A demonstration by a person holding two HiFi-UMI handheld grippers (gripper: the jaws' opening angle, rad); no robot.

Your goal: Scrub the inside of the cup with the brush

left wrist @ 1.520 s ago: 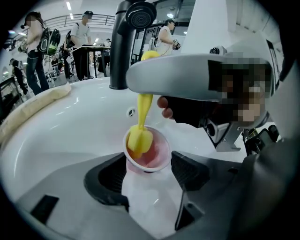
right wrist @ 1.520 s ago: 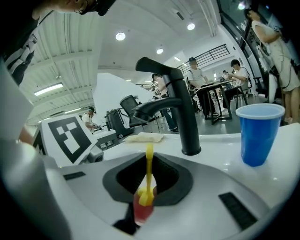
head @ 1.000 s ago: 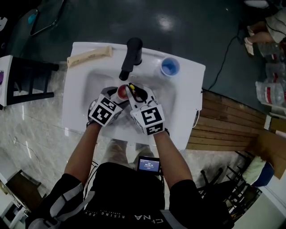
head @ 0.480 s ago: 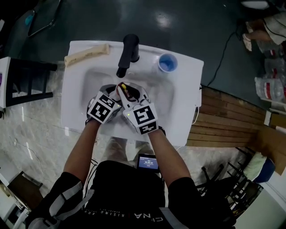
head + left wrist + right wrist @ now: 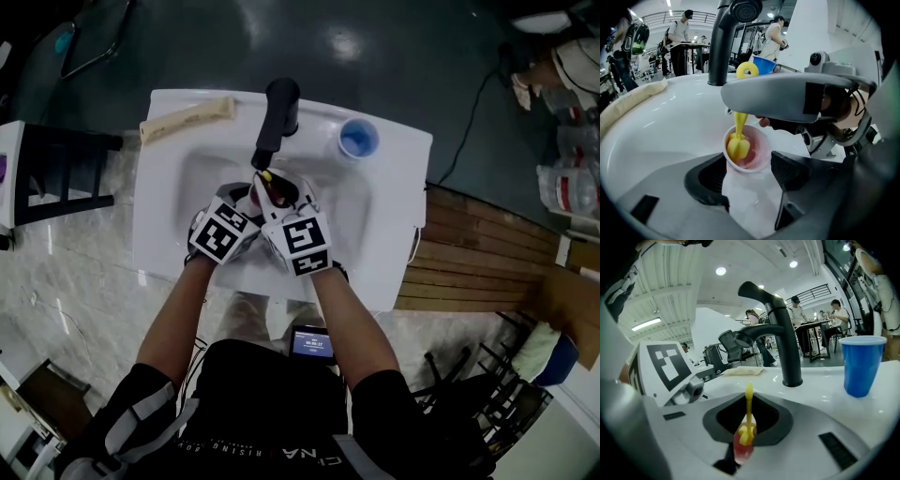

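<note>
Downward, left hand-held gripper [image 5: 749,171], clasping cup [image 5: 751,201]

Black faucet [image 5: 275,122] stands between blue cup [image 5: 357,140] and beige roll [image 5: 187,119] on white sink [image 5: 394,234]

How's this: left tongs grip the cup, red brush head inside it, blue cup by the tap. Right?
No: the brush is yellow, not red, as the left gripper view shows. The rest holds: left tongs grip the cup, brush head inside it, blue cup by the tap.
</note>
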